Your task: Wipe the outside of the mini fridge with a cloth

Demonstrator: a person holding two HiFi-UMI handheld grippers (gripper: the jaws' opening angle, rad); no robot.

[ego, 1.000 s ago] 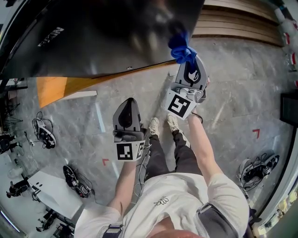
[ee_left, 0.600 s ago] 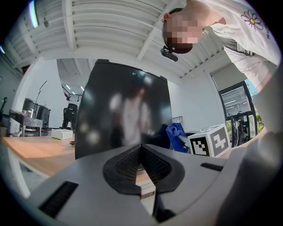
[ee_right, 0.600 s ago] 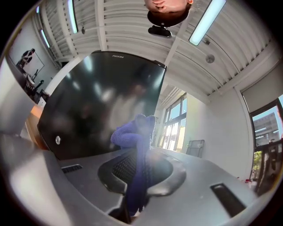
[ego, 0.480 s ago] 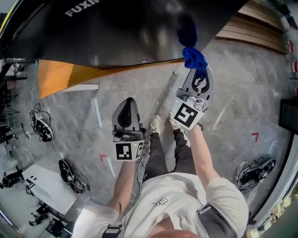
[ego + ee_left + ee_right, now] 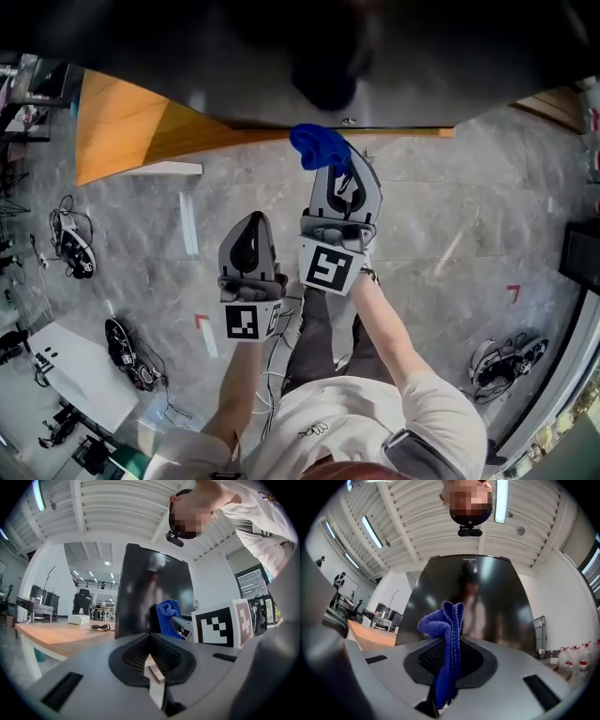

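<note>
The right gripper (image 5: 446,677) was found clamped on a blue cloth (image 5: 443,620), with the black mini fridge (image 5: 497,602) directly ahead of it. The left gripper (image 5: 152,670) was recorded closed and empty, the fridge ahead of it too.

The glossy black mini fridge (image 5: 281,56) stands on the orange wooden table (image 5: 122,131), ahead of the person. The crumpled blue cloth (image 5: 321,148) sits between the jaws of the right gripper (image 5: 339,173), right at the fridge's near edge; whether it touches cannot be told. The left gripper (image 5: 249,225) lies to the right gripper's left, nearer the person and apart from the fridge.
</note>
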